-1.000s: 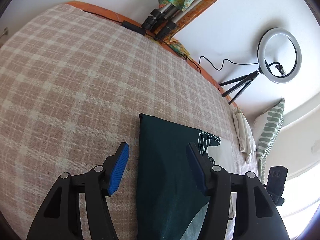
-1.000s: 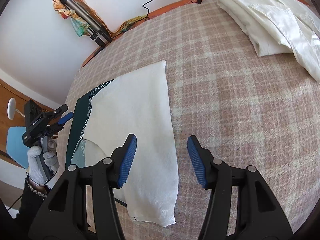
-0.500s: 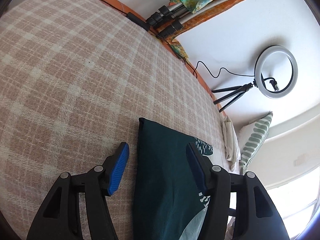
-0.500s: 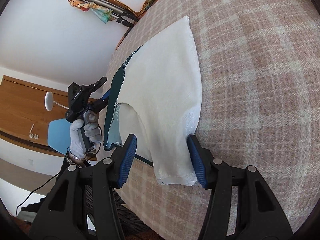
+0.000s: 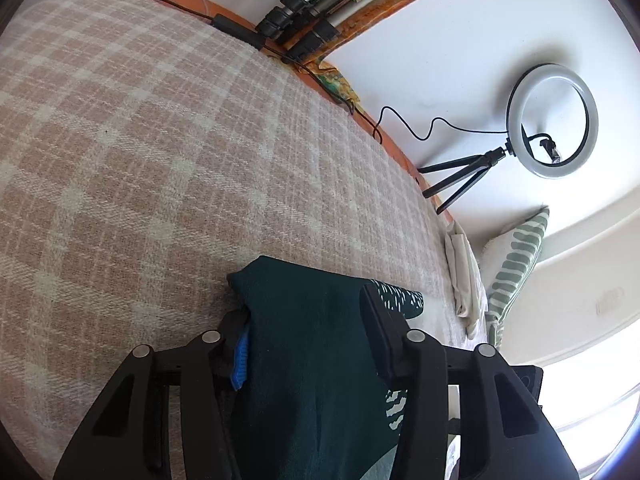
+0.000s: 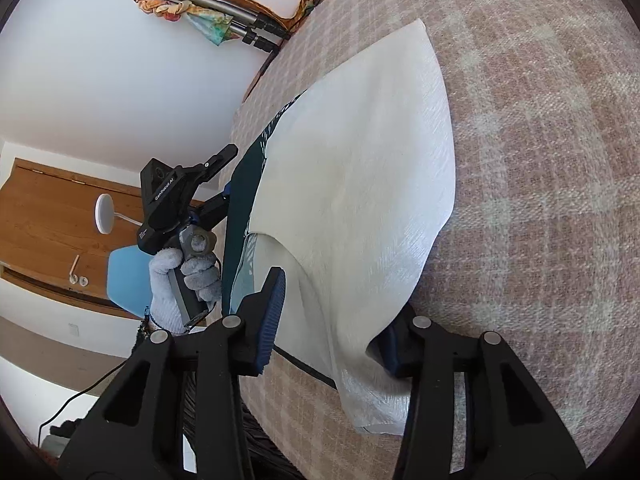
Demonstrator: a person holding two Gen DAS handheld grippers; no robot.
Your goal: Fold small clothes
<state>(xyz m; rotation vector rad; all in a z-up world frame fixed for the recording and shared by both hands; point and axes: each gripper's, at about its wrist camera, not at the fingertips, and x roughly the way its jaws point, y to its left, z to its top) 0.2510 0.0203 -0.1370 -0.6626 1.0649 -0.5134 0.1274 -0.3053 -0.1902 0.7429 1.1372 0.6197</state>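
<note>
A small garment lies on the plaid bedspread (image 5: 140, 140). It has a dark green part (image 5: 304, 380) and a white part (image 6: 360, 152). My left gripper (image 5: 304, 312) straddles the green edge. Its jaws are closing, and the cloth bunches up between them and over the blue left pad (image 5: 240, 360). My right gripper (image 6: 332, 312) straddles the white corner near the bed's edge. Its jaws are closing too, with white cloth puckered between them and draped over the right pad. In the right wrist view a gloved hand (image 6: 180, 280) holds the left gripper (image 6: 188, 196) at the green edge.
A ring light on a tripod (image 5: 552, 120) stands at the wall, with folded tripod legs and a colourful cloth (image 5: 304, 20) at the bed's far edge. A striped pillow (image 5: 516, 264) and pale folded cloth (image 5: 464, 264) lie at the right. A blue chair (image 6: 128, 276) stands beside the bed.
Both grippers came down and forward onto the garment. Their jaws narrowed from wide open, and the cloth now bunches between the pads.
</note>
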